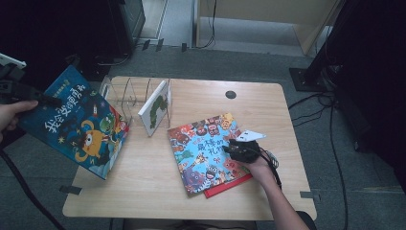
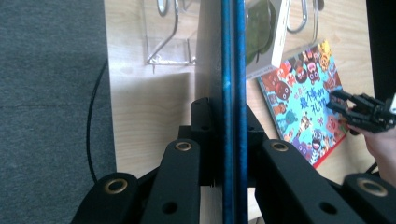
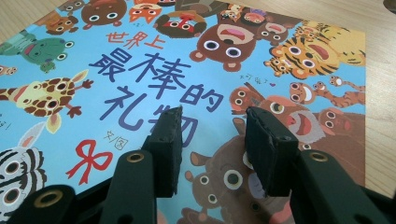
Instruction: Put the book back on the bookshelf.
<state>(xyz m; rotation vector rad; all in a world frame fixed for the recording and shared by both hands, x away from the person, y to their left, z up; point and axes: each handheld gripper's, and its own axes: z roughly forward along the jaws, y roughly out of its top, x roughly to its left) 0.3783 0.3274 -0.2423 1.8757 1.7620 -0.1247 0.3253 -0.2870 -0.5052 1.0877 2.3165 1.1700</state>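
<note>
At the table's left edge, the left gripper [image 1: 14,88] was clamped on a dark blue hardcover picture book [image 1: 76,122], holding it tilted above the wood, probably bound for the clear wire-divider book rack [image 1: 127,93]; a white green-printed book [image 1: 155,108] already leaned there; rightward, the right gripper [image 1: 239,149], jaws parted and empty, rested on a light blue animal-covered book [image 1: 203,153], likely steadying it.

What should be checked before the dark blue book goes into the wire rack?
1. Left tool clamped on the dark blue book: ok.
2. Book off the table, held tilted: ok.
3. Free slots in the wire rack left of the white book: ok.
4. Book upright, lined up with a slot: not ok.
5. Right tool open over the animal book, gripping nothing: ok.
6. Rack fixed to the table: cannot tell.
</note>
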